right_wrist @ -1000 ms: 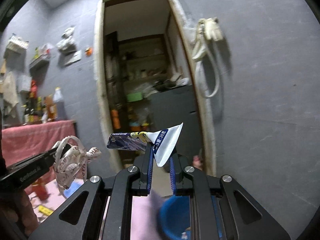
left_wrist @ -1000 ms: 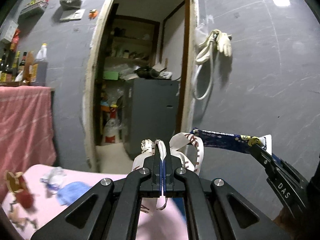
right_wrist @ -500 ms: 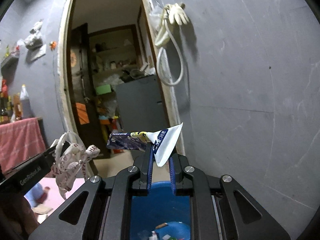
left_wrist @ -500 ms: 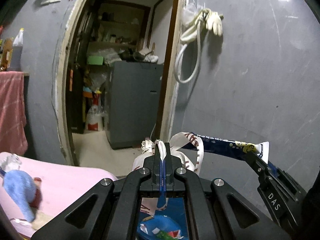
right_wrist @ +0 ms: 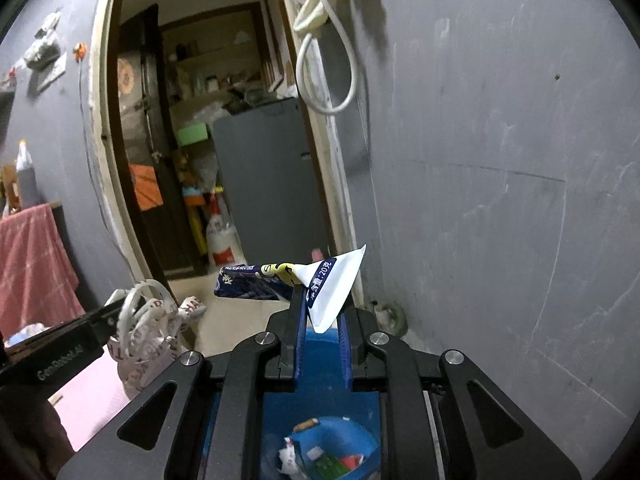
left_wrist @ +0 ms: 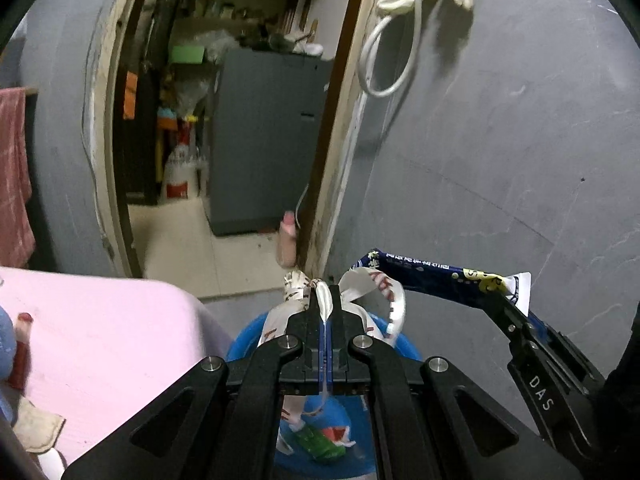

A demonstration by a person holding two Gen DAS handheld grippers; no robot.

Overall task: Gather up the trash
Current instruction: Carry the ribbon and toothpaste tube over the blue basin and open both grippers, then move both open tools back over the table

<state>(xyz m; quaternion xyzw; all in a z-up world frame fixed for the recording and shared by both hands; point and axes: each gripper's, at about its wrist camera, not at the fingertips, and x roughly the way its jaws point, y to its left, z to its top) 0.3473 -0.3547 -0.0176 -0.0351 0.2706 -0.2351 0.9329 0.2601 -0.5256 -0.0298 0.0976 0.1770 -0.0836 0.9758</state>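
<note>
My left gripper [left_wrist: 325, 300] is shut on a white ribbon with red print [left_wrist: 372, 284], which loops around the fingers and hangs over a blue trash bin [left_wrist: 400, 342]. My right gripper [right_wrist: 322, 304] is shut on a dark blue and white snack wrapper [right_wrist: 320, 280], held above the same blue bin [right_wrist: 340, 440], which holds several pieces of trash. In the left wrist view the wrapper [left_wrist: 432, 280] and the right gripper show at the right. In the right wrist view the ribbon [right_wrist: 148, 332] and the left gripper show at the left.
A pink-covered table [left_wrist: 100, 340] lies left of the bin, with a blue cloth [left_wrist: 6, 344] at its edge. A grey wall [left_wrist: 500, 160] stands ahead with a white hose and glove [left_wrist: 404, 12] hung on it. An open doorway [left_wrist: 224, 120] shows a grey cabinet.
Both grippers have swung right and tilted down, off the pink table and over the blue bin. Each keeps its hold on its piece of trash.
</note>
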